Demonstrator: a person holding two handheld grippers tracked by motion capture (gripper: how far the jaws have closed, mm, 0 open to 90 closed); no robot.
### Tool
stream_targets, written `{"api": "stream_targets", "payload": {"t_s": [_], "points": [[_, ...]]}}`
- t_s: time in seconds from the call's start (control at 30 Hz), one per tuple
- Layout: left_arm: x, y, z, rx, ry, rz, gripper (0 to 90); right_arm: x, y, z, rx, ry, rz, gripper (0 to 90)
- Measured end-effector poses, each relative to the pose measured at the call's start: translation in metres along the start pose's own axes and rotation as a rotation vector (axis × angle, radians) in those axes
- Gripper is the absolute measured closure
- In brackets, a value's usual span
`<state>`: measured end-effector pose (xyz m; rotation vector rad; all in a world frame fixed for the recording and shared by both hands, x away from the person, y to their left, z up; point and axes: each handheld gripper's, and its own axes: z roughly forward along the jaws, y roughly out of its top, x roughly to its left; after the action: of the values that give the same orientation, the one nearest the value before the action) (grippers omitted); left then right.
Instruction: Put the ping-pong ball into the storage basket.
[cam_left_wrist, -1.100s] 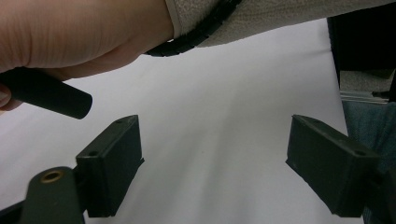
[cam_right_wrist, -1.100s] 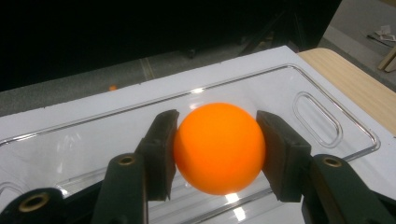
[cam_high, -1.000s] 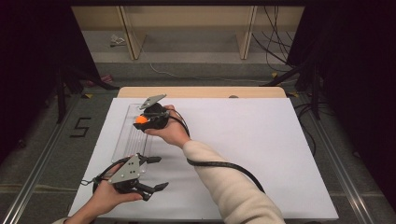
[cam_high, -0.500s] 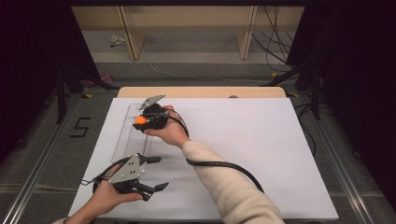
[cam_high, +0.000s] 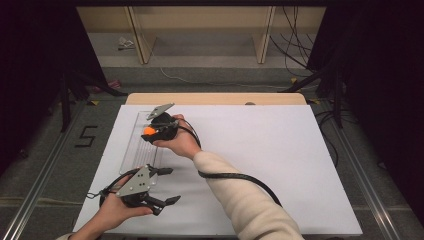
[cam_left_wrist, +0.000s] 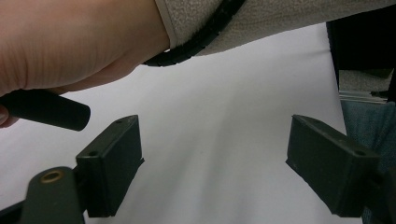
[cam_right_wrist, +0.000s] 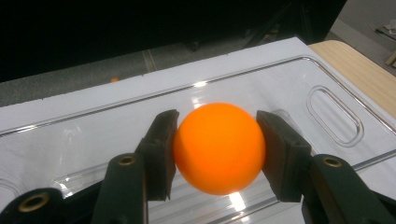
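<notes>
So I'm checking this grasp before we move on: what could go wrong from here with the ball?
1. The ball is round and smooth, and the right gripper pinches it only at its two sides, so it might squirt out.
2. If it drops, it could bounce off the clear tray and roll across the table.
3. The left gripper hangs open away from the tray, too far to catch it.
</notes>
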<state>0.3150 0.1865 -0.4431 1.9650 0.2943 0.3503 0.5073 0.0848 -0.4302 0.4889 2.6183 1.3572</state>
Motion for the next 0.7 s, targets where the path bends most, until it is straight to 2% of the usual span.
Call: {"api": "stream_targets", "payload": {"t_s": [0.7], "points": [[0.0,0.0,-0.0001,0.002,-0.002,0.001,17.6,-0.0011,-0.0019,0.0042,0.017,0.005,0.008,51.2]]}}
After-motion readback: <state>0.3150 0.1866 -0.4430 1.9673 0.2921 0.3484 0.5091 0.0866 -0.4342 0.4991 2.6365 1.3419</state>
